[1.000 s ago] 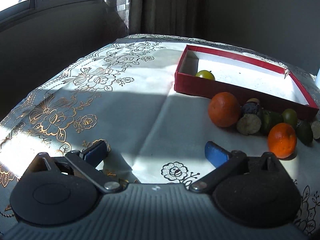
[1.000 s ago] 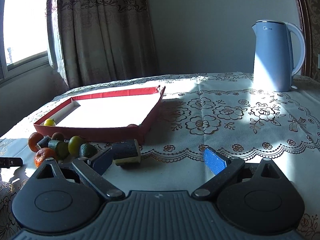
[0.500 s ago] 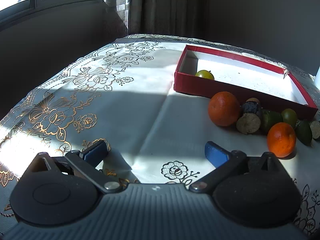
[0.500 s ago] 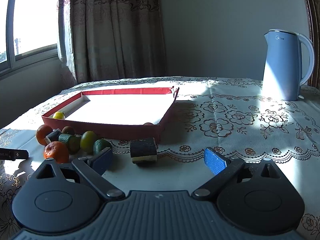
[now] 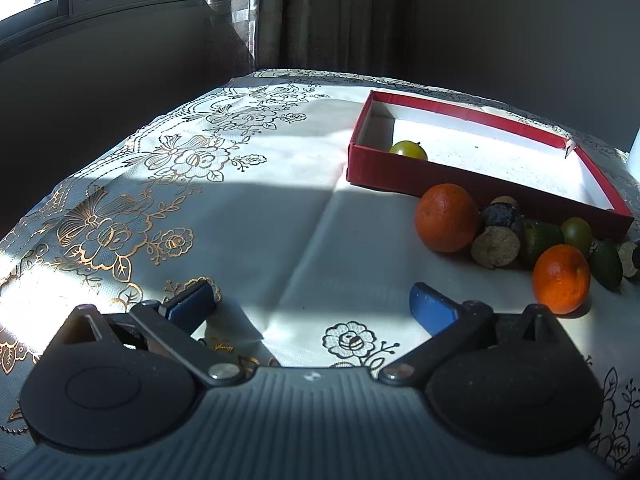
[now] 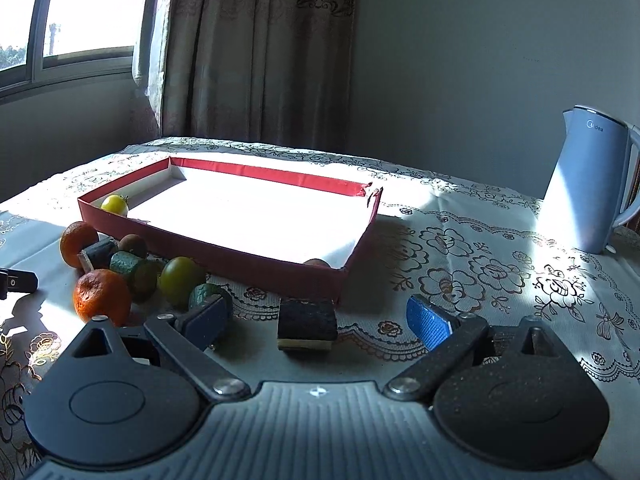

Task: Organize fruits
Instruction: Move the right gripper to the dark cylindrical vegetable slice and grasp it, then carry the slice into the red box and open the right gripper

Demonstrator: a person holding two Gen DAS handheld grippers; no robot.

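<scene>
Two grippers low over bench (image 5: 280, 216), both with jaws spread wide, nothing between them. Left gripper (image 5: 312, 306) over bare patterned cloth, well left of the fruit pile. Right gripper (image 6: 320, 318) just short of a dark cut piece (image 6: 307, 323) with pale underside, lying on the cloth roughly between the blue pads (image 6: 428, 322), not touched.

Fruit cluster on bench, outside the red tray (image 6: 256, 264), against its near wall:
- small orange (image 5: 562, 279) nearest left gripper, just right of its right pad
- larger orange (image 5: 447, 217) further back, close to tray wall
- between them: cork-coloured round piece (image 5: 496, 247), dark cylinder (image 5: 500, 216), green cut chunk (image 5: 544, 236), olive-green round fruit (image 5: 577, 231), dark green pointed fruit (image 5: 608, 266)
- brownish round fruit (image 6: 133, 245) by tray wall, type unclear

Inside tray: yellow-green round fruit (image 5: 408, 150) in the near-left corner; top of a reddish fruit (image 6: 317, 263) just showing at the near-right corner, mostly hidden by wall. Rest of tray floor white, sunlit.

Further back: pale blue kettle (image 6: 586, 180) upright on bench, well right of tray. Curtain (image 6: 256, 52) and window (image 6: 88, 8) behind.
</scene>
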